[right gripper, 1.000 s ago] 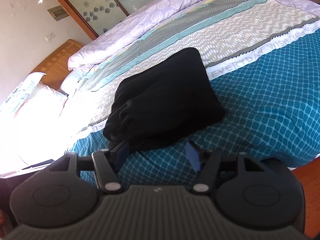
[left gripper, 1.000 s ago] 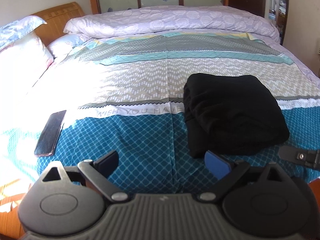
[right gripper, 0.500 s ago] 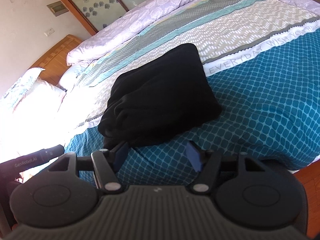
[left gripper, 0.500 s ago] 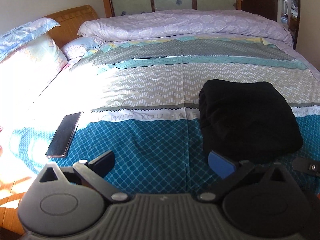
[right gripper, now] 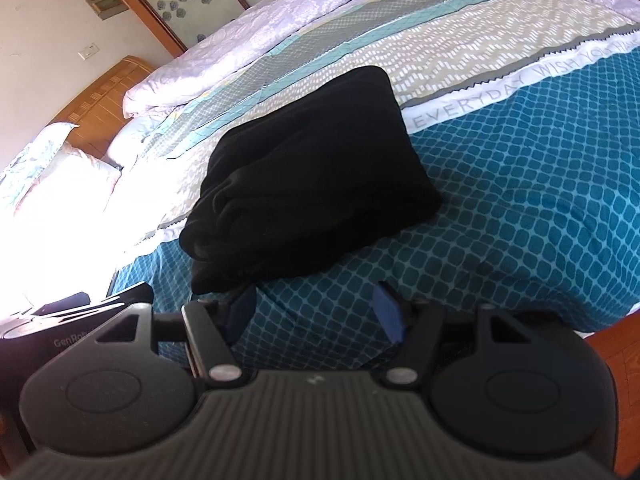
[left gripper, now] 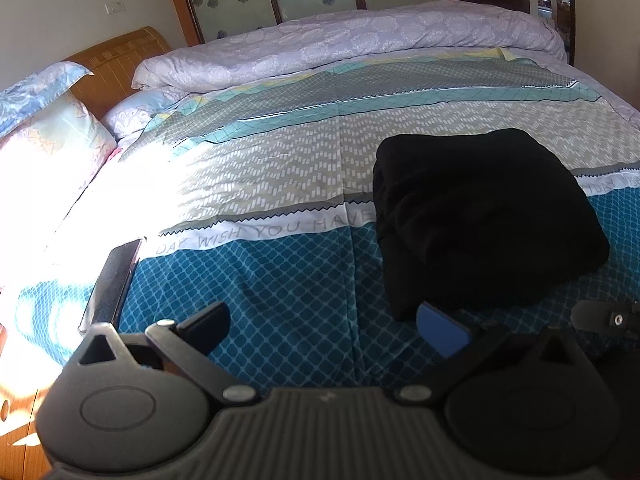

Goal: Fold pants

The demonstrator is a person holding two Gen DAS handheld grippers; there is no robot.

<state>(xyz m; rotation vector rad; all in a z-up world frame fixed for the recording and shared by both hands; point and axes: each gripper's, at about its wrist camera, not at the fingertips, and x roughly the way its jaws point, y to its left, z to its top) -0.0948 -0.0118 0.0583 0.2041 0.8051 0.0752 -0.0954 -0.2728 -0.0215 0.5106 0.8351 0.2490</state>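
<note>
Black fleece-like cloth is what I'm watching: the pants (left gripper: 480, 220) lie folded into a thick, squarish bundle on the bedspread (left gripper: 280, 280), straddling the white lettered band and the blue diamond print, near the bed's front edge. My left gripper (left gripper: 322, 322) has just been opening and now stands spread wide with nothing between its pads, hovering off the bundle's left front corner. My right gripper (right gripper: 314, 310) is also parted, less widely, and empty, its left fingertip just short of the bundle's near corner. I'd judge the folding essentially done, so the risks are mostly of undoing it. The left edge of the stack shows loose, rounded layers; if either tip brushes or snags that corner, the top layers could slide or spring open. The cloth is so dark that I can't read its creases well, so a pinch might catch only one layer. A phone (left gripper: 112, 284) lies at the bed's left edge; a careless left sweep could knock it off.
</note>
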